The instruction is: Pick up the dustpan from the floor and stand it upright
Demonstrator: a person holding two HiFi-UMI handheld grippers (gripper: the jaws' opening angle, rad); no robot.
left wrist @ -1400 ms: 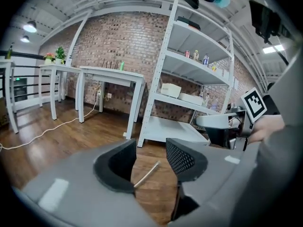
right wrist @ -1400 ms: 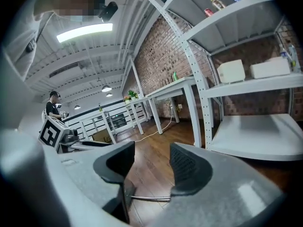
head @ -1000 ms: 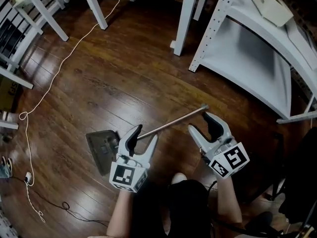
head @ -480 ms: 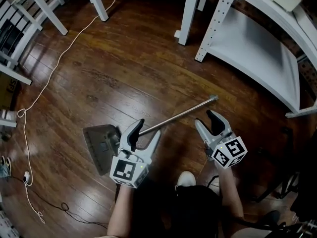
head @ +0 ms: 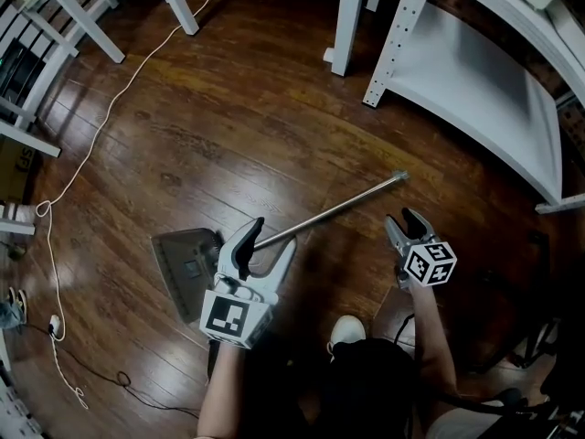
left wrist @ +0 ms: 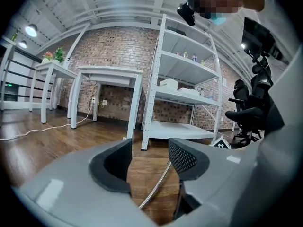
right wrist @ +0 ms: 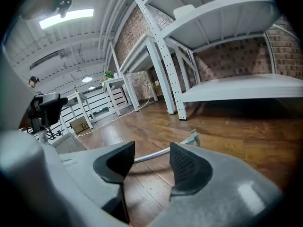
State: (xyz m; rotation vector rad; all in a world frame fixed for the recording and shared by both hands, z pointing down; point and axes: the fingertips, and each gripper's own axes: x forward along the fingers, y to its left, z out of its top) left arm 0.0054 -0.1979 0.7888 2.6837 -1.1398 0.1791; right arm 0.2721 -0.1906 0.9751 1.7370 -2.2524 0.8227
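Observation:
The dustpan lies flat on the wood floor, its dark pan (head: 186, 268) at the left and its long metal handle (head: 334, 209) running up to the right. My left gripper (head: 265, 246) is open and straddles the handle just beside the pan; in the left gripper view the handle (left wrist: 158, 186) runs between the left gripper's (left wrist: 149, 162) pads without touching them. My right gripper (head: 410, 221) is open and low near the handle's free end. In the right gripper view the handle's tip (right wrist: 191, 139) lies on the floor just beyond the right gripper (right wrist: 150, 167), with nothing between the pads.
A white shelf unit (head: 475, 71) stands at the upper right, and white table legs (head: 178, 3) at the upper left. A white cord (head: 91, 154) trails across the floor at the left. The person's shoe (head: 347, 329) is near the bottom middle. An office chair (left wrist: 251, 112) stands to the right.
My right gripper has dropped toward the floor and rolled, ending near the handle's free end. The left gripper sank a little over the handle and then held still.

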